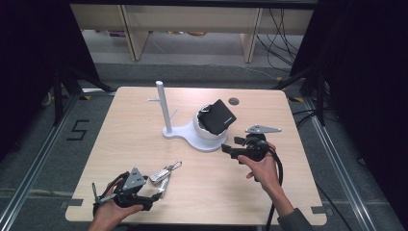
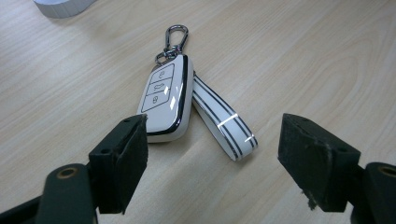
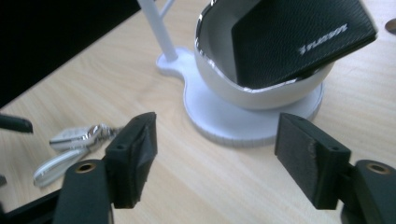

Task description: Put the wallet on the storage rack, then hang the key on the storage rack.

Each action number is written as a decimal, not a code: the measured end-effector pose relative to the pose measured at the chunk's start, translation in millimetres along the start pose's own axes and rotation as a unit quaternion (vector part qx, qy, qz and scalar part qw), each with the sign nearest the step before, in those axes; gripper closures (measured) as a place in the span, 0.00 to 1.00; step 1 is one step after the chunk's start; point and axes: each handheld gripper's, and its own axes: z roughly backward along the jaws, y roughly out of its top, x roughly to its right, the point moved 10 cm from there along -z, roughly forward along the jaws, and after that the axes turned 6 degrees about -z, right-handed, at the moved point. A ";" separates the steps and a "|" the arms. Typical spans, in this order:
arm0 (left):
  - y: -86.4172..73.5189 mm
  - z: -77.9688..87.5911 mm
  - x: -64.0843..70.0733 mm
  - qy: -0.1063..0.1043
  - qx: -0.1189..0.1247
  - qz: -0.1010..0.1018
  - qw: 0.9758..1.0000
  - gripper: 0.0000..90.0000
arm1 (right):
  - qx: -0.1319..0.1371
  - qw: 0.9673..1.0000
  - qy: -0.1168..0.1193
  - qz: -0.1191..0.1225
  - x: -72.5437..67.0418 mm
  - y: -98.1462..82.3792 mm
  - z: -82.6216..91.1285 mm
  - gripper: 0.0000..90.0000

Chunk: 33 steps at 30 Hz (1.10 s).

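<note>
A white car key (image 2: pixel 164 99) with a chrome edge is seen lying flat on the wooden table (image 1: pixel 134 144), near the front left, with a metal clip (image 2: pixel 176 36) at its far end and a white strap (image 2: pixel 223 120) with dark stripes lying just beside it and joined to it at the clip end. The left gripper (image 1: pixel 156 191) is held low over the table by the person's left hand (image 1: pixel 113 211), its jaws spread wide and nothing pressed between them — in the left gripper view the key lies just ahead of the pad (image 2: pixel 122 158) of one jaw, apart from it, while the strap's loop end reaches into the gap without being touched. The right gripper (image 1: pixel 230 150) is held by the right hand (image 1: pixel 262 168) right of centre, its jaws also standing wide apart and empty, pointed towards a white bowl-shaped holder (image 3: pixel 252 91). That holder sits on a flat white base (image 3: pixel 219 121), from which a thin white post (image 1: pixel 162 106) rises on the left. A black wallet (image 3: pixel 294 39) with a textured face is propped in the bowl, tilted, one corner standing above the rim. The key and strap are also seen small at the left of the right gripper view (image 3: pixel 74 144), well apart from the holder.
</note>
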 end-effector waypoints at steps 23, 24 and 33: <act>2.6 -1.6 3.9 -0.009 0.007 0.005 1.000 0.26 | -0.069 0.996 -0.013 0.053 -16.4 -69.6 -2.2 0.30; 2.7 -0.6 4.9 -0.010 0.005 0.006 1.000 0.26 | -0.070 0.996 -0.009 0.053 -17.6 -72.7 -1.4 0.30; 5.4 0.2 -0.2 -0.010 0.010 0.015 1.000 0.26 | -0.089 0.996 -0.004 0.032 -21.5 -96.8 14.4 0.30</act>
